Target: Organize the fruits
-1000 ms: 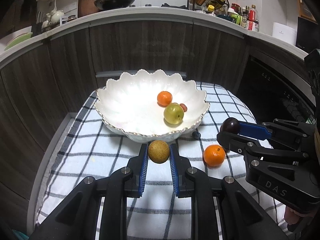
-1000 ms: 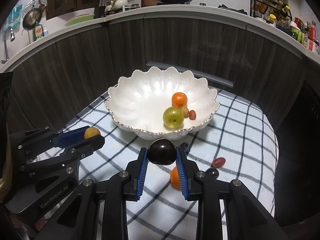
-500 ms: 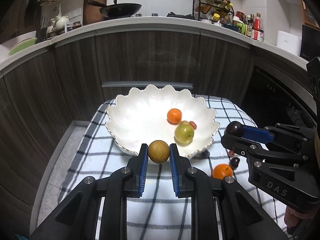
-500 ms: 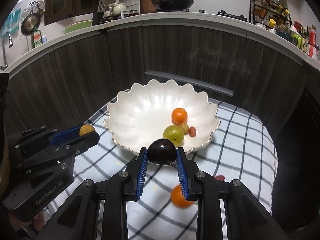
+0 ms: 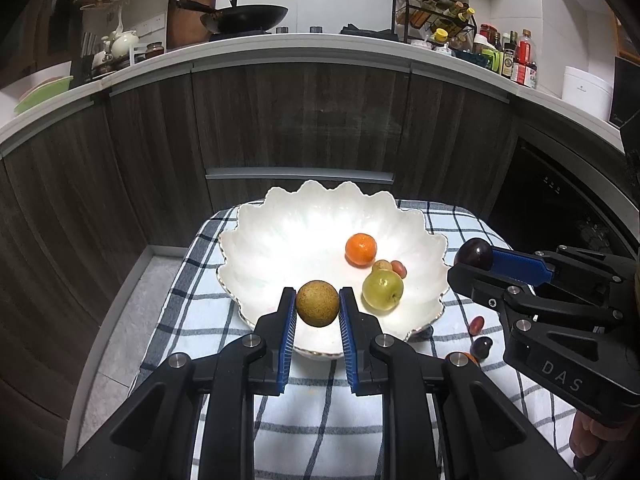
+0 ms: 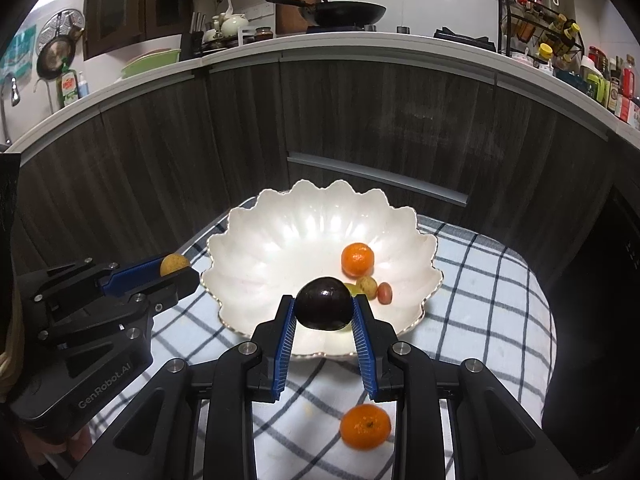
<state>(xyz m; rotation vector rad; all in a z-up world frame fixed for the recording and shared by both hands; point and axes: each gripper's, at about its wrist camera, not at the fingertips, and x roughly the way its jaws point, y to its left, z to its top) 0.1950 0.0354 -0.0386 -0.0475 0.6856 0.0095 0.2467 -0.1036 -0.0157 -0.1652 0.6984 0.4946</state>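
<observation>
While the left gripper (image 5: 317,303) clamps a brown round fruit (image 5: 317,303) over the near rim of the white scalloped bowl (image 5: 280,248), the right gripper (image 6: 323,309) squeezes a dark plum (image 6: 323,309) above the bowl, which holds an orange (image 5: 361,249) and green apple (image 5: 382,290).

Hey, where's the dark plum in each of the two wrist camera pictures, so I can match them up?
Left wrist view: the dark plum sits at the right edge, pinched at the tip of the right gripper, beside the bowl's right rim.
Right wrist view: the plum is low centre, between the blue pads, in front of the bowl.
Shared landmark: the white scalloped bowl.
</observation>
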